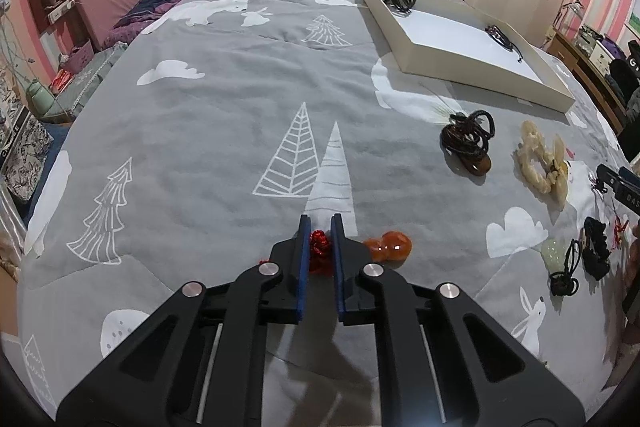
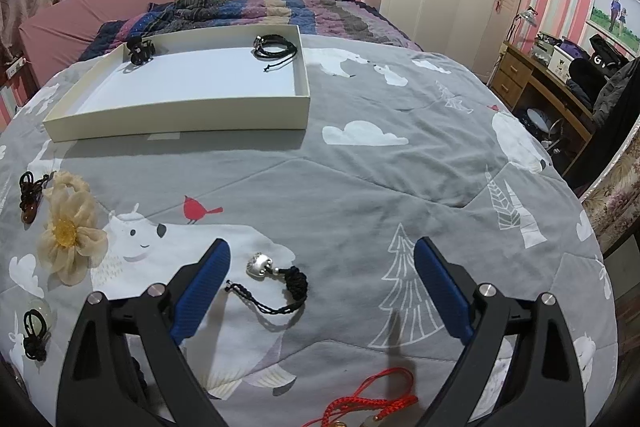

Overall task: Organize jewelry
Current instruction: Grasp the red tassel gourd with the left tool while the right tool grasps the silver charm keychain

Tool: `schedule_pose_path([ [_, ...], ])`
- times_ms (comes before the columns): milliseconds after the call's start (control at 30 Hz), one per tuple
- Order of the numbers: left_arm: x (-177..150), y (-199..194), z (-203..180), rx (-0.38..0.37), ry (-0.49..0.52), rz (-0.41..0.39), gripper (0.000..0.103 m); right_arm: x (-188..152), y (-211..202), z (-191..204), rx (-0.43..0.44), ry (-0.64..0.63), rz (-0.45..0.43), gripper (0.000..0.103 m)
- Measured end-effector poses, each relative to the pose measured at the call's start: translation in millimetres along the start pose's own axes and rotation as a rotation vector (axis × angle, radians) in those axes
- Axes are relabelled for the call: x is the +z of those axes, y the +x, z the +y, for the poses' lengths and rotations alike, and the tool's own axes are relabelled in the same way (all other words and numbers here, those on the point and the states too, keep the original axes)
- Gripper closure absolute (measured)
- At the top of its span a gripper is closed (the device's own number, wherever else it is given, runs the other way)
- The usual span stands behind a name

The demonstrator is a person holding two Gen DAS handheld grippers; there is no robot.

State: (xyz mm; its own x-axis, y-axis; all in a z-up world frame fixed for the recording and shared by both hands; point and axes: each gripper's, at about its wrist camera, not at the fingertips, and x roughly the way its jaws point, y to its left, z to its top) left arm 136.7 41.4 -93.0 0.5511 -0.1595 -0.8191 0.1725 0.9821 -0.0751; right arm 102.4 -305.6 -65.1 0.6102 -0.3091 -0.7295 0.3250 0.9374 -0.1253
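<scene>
Left wrist view: orange gourd pendant [image 1: 387, 246] just beside the left gripper [image 1: 321, 227].

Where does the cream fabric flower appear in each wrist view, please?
Left wrist view: the cream fabric flower lies at the right edge, below the white tray.
Right wrist view: the flower lies at the left edge, below the tray.
Shared landmark: the white tray.

Left gripper [image 1: 320, 227] angled downward, blue pads nearly together, clamping something small and red, right gripper [image 2: 322, 255] angled downward, jaws spread wide
</scene>
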Motion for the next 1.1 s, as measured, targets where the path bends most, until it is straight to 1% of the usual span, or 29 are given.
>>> schedule_pose_path([
  [33, 1, 0, 1, 0.003, -0.003, -0.002, 0.095, 0, 0, 0, 0.0, 0.001, 0.002, 0.01],
  [67, 1, 1, 2, 0.003, -0.007, -0.002, 0.095, -1, 1, 0, 0.001, 0.003, 0.005, 0.014],
  [100, 1, 1, 3, 0.002, -0.01, -0.002, 0.095, -1, 2, -1, 0.004, 0.005, 0.01, 0.018],
  [133, 2, 2, 5, 0.0, -0.015, -0.001, 0.095, -1, 4, -1, 0.013, 0.007, 0.023, 0.027],
  [167, 2, 2, 5, -0.002, -0.016, -0.001, 0.095, -2, 6, -2, 0.023, 0.01, 0.034, 0.028],
  [233, 2, 2, 6, 0.002, -0.017, -0.003, 0.095, -3, 9, -1, 0.04, 0.019, 0.054, 0.028],
  [433, 3, 3, 4, 0.012, -0.01, -0.007, 0.095, -6, 13, 1, 0.054, 0.02, 0.077, 0.028],
  [533, 3, 3, 5, 0.012, -0.011, -0.007, 0.095, -8, 14, 3, 0.069, 0.024, 0.089, 0.034],
  [567, 3, 3, 5, 0.011, -0.011, -0.007, 0.095, -8, 13, 3, 0.076, 0.025, 0.09, 0.038],
  [733, 3, 4, 4, 0.013, -0.011, -0.007, 0.095, -9, 11, 6, 0.119, 0.025, 0.093, 0.053],
  [800, 4, 5, 4, 0.016, -0.009, -0.007, 0.095, -9, 11, 7, 0.124, 0.022, 0.092, 0.056],
  [867, 5, 5, 4, 0.018, -0.008, -0.007, 0.095, -9, 10, 8, 0.147, 0.023, 0.093, 0.065],
  [967, 5, 5, 4, 0.019, -0.008, -0.008, 0.095, -9, 9, 9, 0.156, 0.019, 0.091, 0.07],
  [1100, 5, 5, 4, 0.019, -0.008, -0.008, 0.095, -10, 8, 10, 0.165, 0.018, 0.092, 0.074],
])
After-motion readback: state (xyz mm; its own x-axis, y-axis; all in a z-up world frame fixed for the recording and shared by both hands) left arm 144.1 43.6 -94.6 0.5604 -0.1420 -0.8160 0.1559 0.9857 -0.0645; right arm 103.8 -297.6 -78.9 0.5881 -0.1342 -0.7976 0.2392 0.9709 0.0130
